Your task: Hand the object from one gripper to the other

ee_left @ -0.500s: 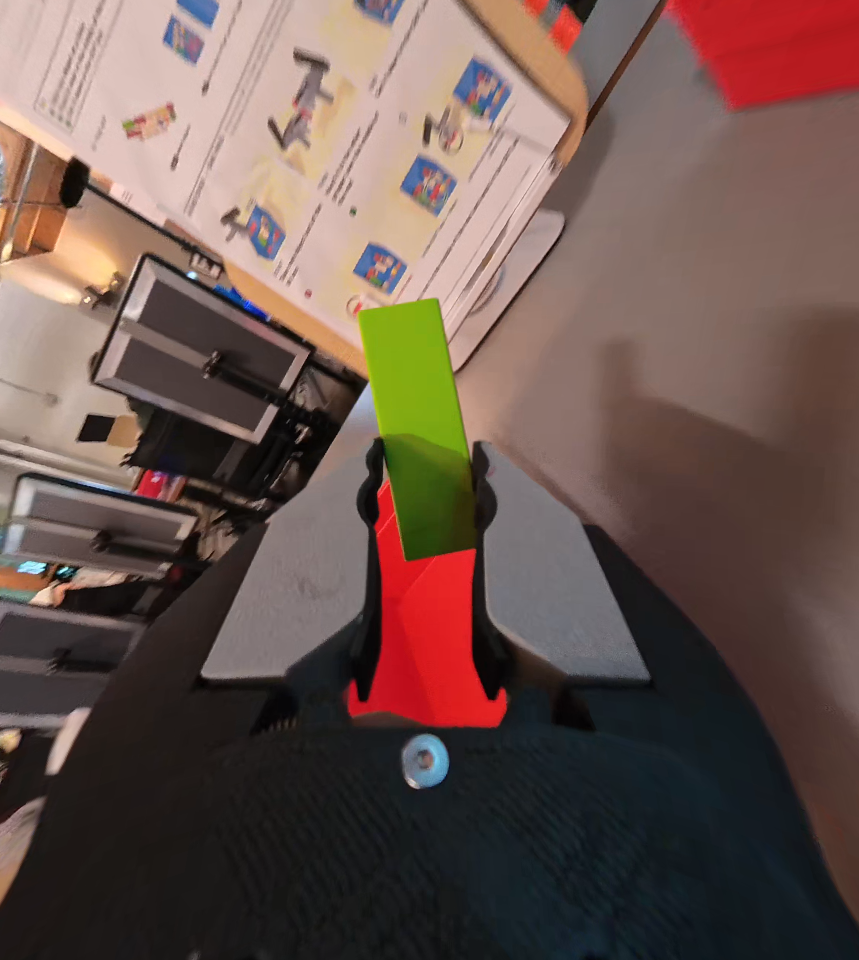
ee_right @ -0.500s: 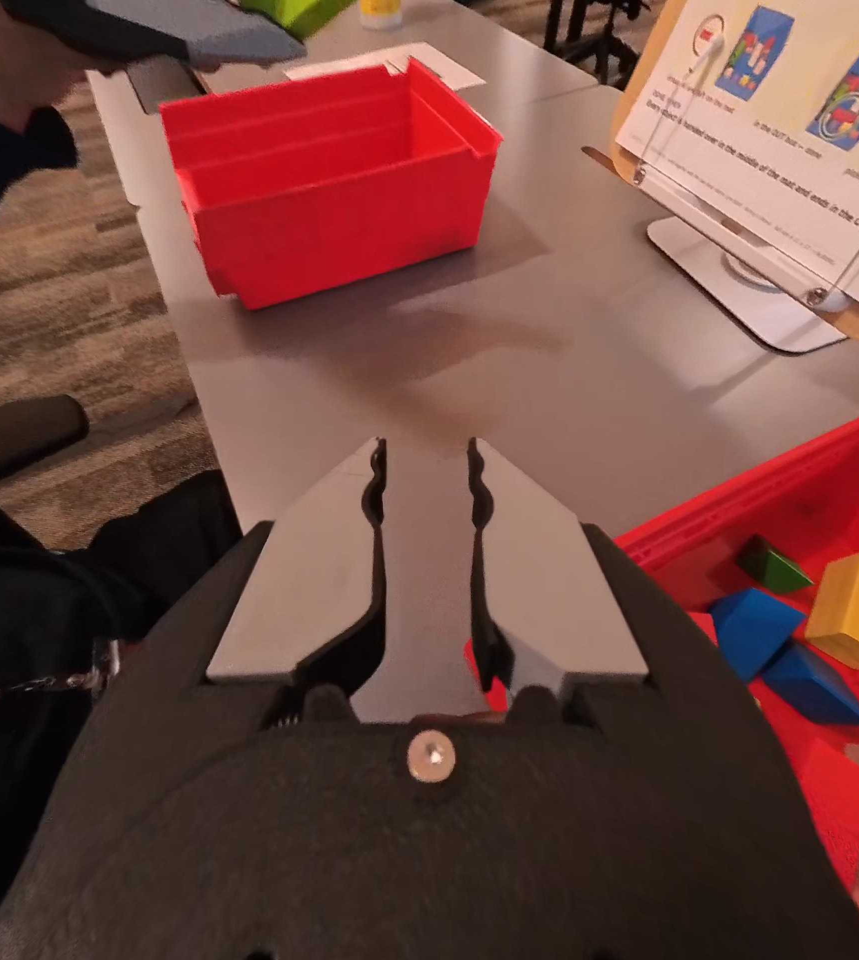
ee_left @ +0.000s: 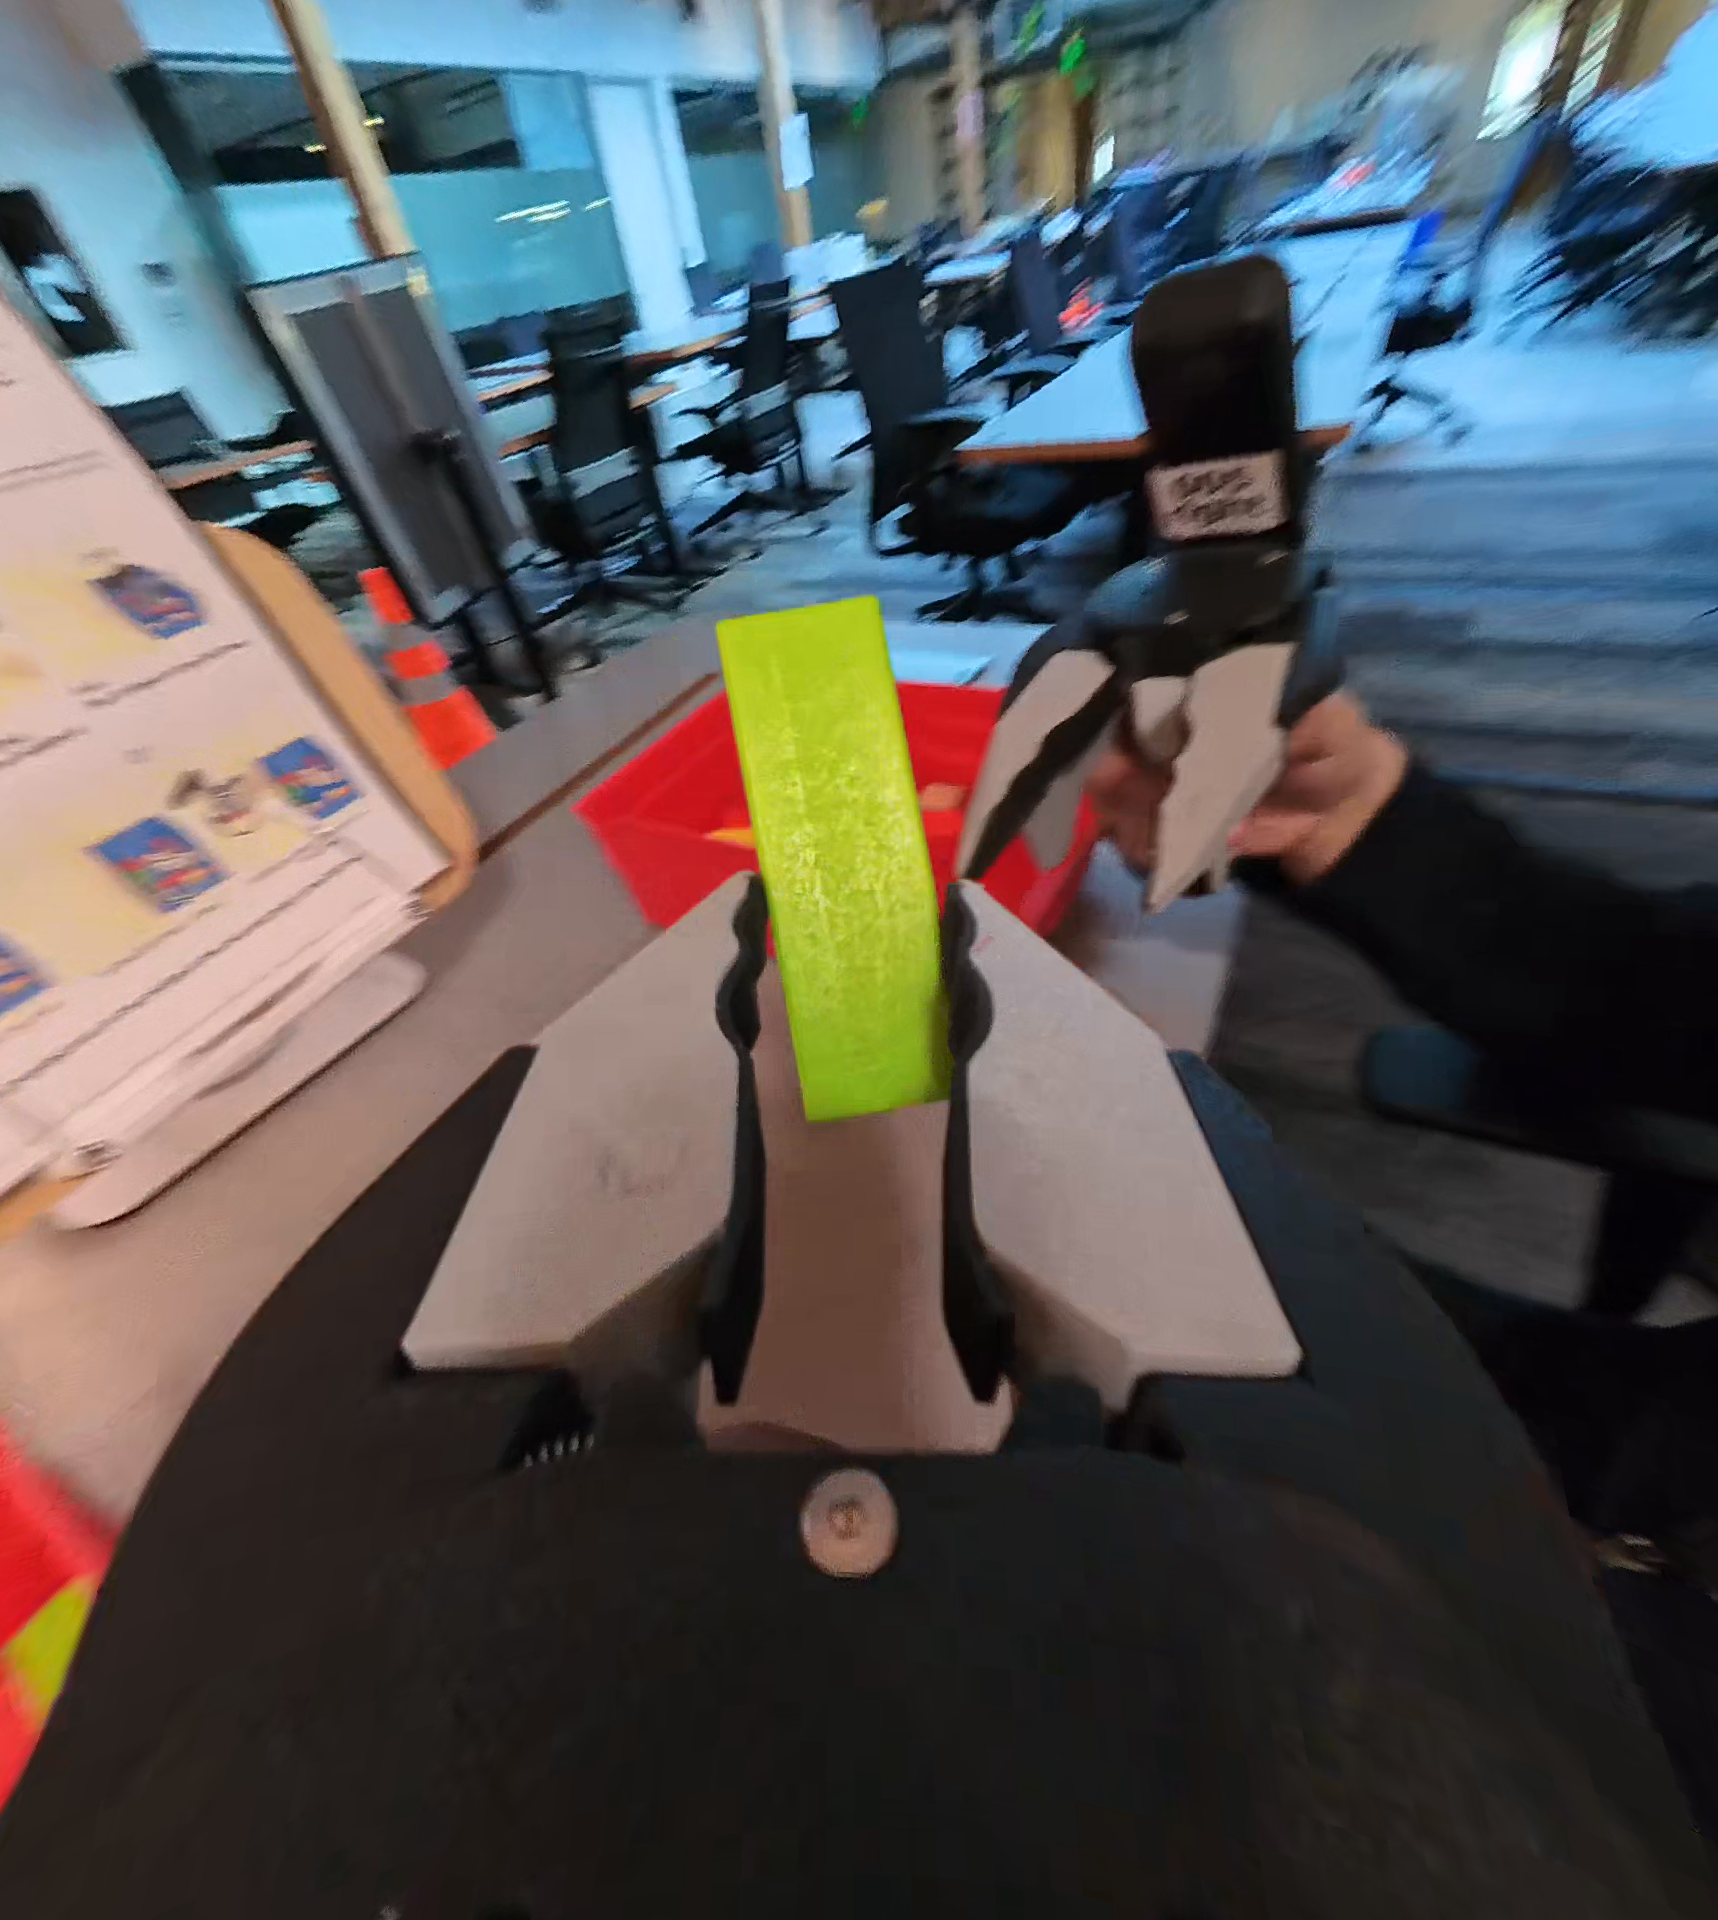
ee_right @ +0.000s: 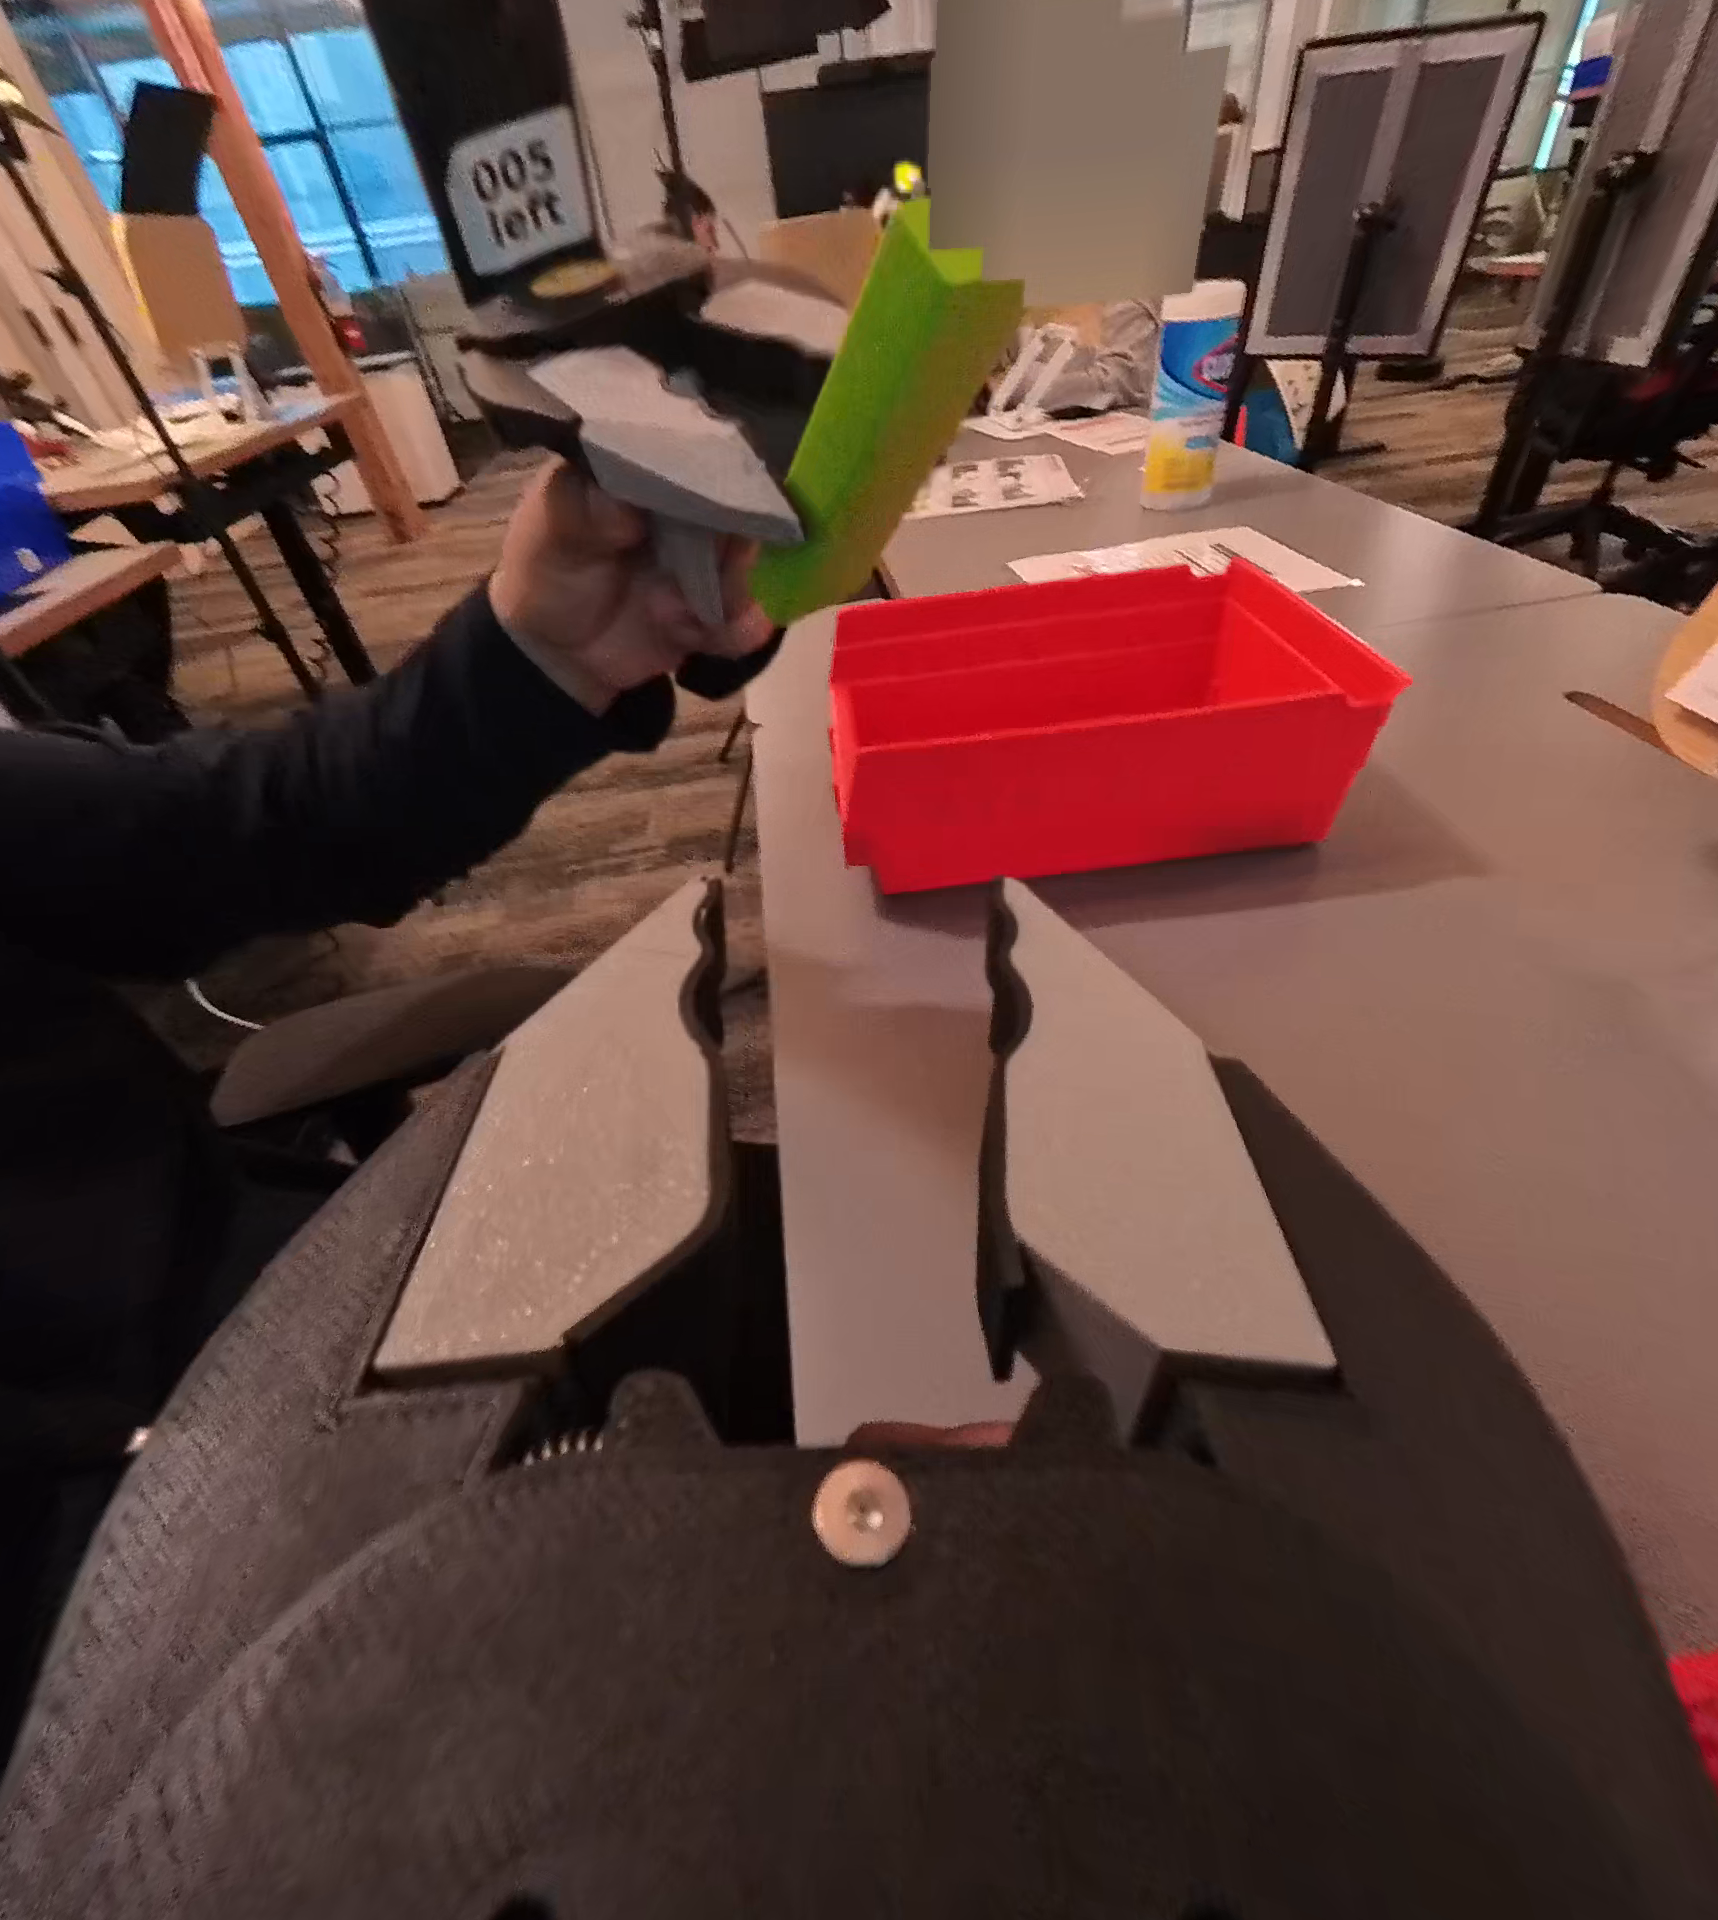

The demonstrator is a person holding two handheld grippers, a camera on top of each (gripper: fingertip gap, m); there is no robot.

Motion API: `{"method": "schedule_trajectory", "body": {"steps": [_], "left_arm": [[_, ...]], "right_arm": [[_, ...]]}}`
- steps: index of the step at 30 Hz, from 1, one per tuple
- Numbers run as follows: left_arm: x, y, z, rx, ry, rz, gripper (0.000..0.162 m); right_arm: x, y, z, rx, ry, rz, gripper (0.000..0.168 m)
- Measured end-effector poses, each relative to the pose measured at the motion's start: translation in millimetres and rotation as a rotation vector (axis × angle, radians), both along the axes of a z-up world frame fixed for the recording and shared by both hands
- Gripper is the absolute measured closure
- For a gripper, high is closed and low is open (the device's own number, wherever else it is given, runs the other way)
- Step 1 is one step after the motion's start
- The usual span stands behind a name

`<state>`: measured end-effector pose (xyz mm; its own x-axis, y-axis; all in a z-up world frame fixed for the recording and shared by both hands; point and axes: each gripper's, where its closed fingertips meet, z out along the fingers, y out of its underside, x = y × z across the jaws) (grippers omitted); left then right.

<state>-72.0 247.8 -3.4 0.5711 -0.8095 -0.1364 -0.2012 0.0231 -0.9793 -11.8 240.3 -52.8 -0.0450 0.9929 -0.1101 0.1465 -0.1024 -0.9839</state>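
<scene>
Left gripper [ee_left: 847, 914] is clamped on the green block [ee_left: 839, 852], fingers pressed against its two long sides near the lower end; most of the block sticks out past the tips. It's up in the air, clear of the grey table [ee_right: 1457, 1039]. From the right wrist view the block [ee_right: 886, 416] tilts up and to the right, with the left gripper [ee_right: 782, 530] and the hand [ee_right: 585, 603] holding it above and left of the empty red bin [ee_right: 1094, 790]. Right gripper [ee_right: 850, 935] is spread, nothing between the fingers, only table showing through the gap. In the left wrist view the right gripper [ee_left: 1073, 883] sits just to the right of the block, tips pointing down, fingers apart, not touching it. Behind the block there's a second red bin [ee_left: 668, 821], contents too blurred to tell. Instruction sheet on a stand [ee_left: 128, 790] is at the left of the table. A white wipes canister [ee_right: 1187, 395] stands farther back on the table.
</scene>
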Motion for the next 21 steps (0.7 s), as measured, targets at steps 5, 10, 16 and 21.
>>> {"method": "schedule_trajectory", "body": {"steps": [5,10,16,21], "left_arm": [[36.3,-36.6,4.3,-0.135,-0.206,-0.247,0.130],[58.7,-55.3,-2.4,-0.231,-0.332,-0.389,0.130],[66.1,-56.1,-6.1,-0.240,-0.441,-0.409,0.130],[74.6,-53.4,-20.0,-0.257,-0.451,-0.403,0.130]], "right_arm": [[6.2,-25.4,31.6,-0.118,0.158,0.139,0.120],[10.8,-29.3,49.6,-0.194,0.245,0.140,0.120],[2.7,-41.4,49.0,-0.196,0.232,0.142,0.108],[-7.1,-40.6,40.9,-0.235,0.205,0.115,0.128]]}}
